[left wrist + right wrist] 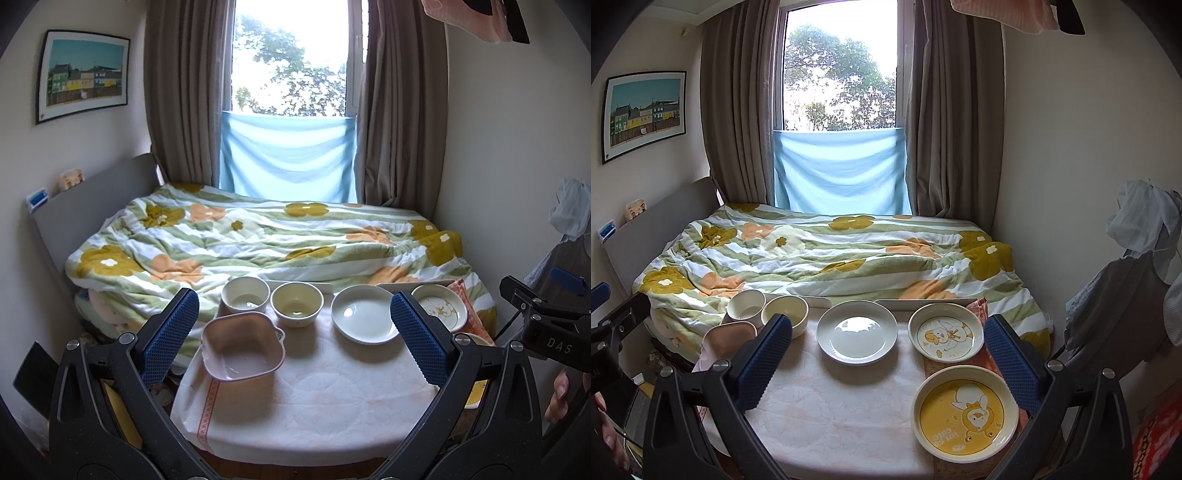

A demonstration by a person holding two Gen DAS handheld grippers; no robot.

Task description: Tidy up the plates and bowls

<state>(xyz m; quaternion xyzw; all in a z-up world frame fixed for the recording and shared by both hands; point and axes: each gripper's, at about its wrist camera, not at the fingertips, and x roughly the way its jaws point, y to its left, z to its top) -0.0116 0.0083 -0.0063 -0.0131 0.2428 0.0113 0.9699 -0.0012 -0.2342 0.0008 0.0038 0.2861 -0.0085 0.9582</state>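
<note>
Bowls left, plates right (unstacked)

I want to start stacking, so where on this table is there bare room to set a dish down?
The near middle of the cloth-covered table is bare, bordered by the pink square bowl, the plain white plate and the yellow duck plate. The far edge is crowded: two round bowls, white plate, cream duck plate.

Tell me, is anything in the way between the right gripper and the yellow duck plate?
Nothing visible is. The right gripper hangs open above the table, and the yellow duck plate lies just below its right finger, with only bare tablecloth beside it.
</note>
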